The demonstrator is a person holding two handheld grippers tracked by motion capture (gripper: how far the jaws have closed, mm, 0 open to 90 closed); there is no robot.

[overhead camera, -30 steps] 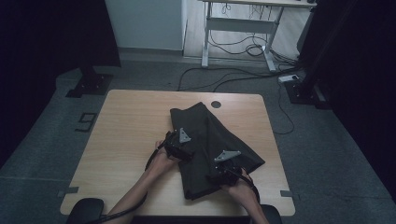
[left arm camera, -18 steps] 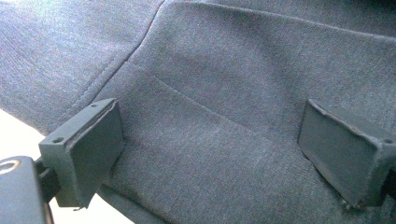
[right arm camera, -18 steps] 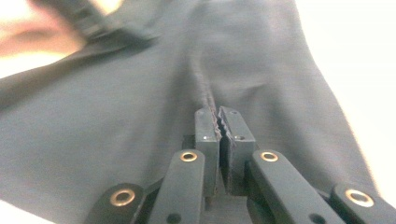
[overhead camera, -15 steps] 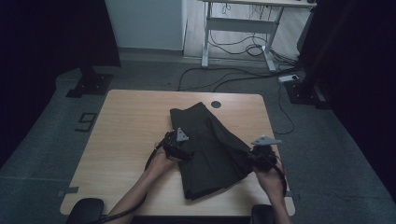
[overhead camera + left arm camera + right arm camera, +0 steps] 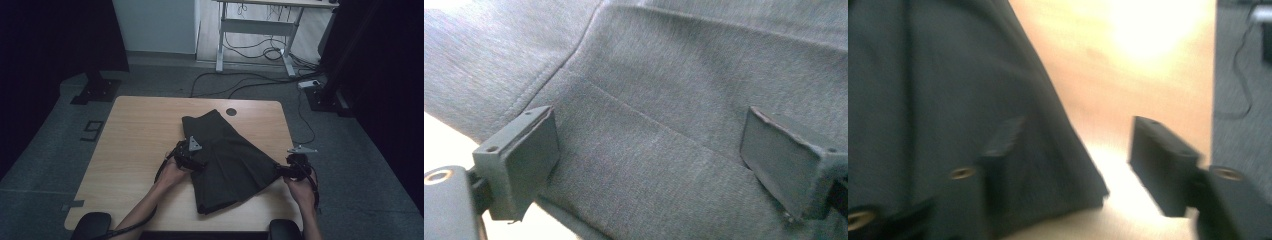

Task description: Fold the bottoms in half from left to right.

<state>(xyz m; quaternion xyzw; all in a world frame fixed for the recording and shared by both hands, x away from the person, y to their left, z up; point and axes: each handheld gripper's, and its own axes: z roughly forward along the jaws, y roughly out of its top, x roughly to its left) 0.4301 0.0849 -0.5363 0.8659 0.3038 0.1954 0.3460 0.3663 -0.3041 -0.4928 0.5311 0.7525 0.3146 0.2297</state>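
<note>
— We found the high view dim: black at both sides, the pale wall [image 5: 155,25] at the top the brightest part, the table [image 5: 135,135] only softly lit.

— And the gripper views? We saw the left one sharp and evenly lit on the grey cloth [image 5: 664,100], burnt white at its lower left. The right one was smeared with motion blur, with glare washing the table [image 5: 1143,40] out.

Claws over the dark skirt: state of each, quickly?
Left claw: open, over the skirt, gripping nothing.
Right claw: open, just opened, straddling the skirt's corner.
</note>
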